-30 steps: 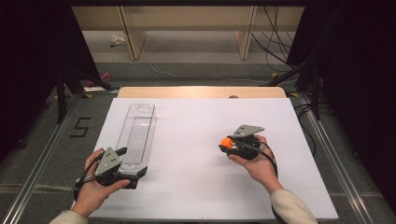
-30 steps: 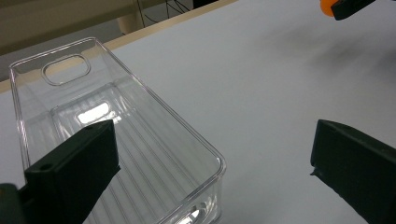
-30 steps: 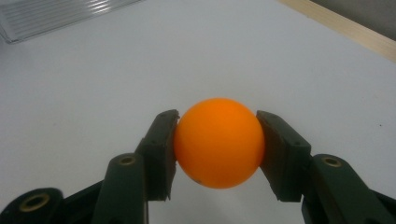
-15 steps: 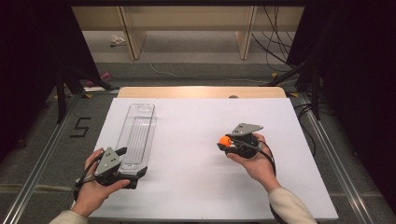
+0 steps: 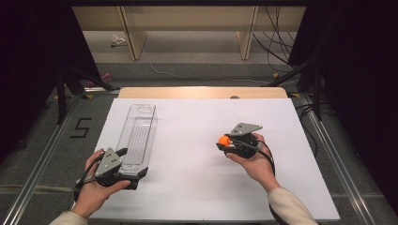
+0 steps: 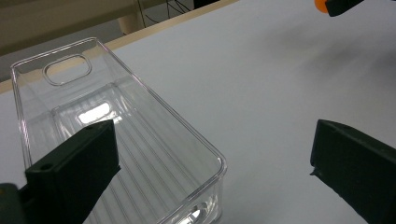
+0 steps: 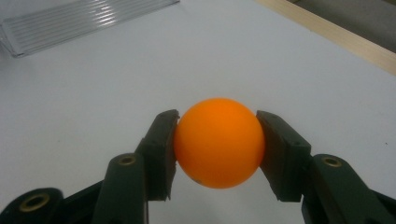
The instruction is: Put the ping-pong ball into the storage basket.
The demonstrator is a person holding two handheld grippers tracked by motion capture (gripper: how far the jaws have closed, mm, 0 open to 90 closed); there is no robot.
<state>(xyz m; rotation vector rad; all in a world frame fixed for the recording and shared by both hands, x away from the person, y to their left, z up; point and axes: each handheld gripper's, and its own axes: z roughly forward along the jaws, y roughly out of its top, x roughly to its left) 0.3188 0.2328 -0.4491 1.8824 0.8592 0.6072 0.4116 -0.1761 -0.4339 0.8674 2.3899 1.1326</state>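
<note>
Gripping ball [image 7: 218,142] in right gripper [image 7: 217,140] at centre frame; left gripper [image 6: 212,163] jaws apart by tray [image 6: 140,100] at left.

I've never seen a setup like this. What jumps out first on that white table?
The bright orange ball stands out at once, pinched between the jaws of the right hand-held gripper at the table's right side. At the left lies a long clear plastic tray, empty, with the left hand-held gripper at its near end, jaws wide open. All of it sits on a plain white table.
</note>
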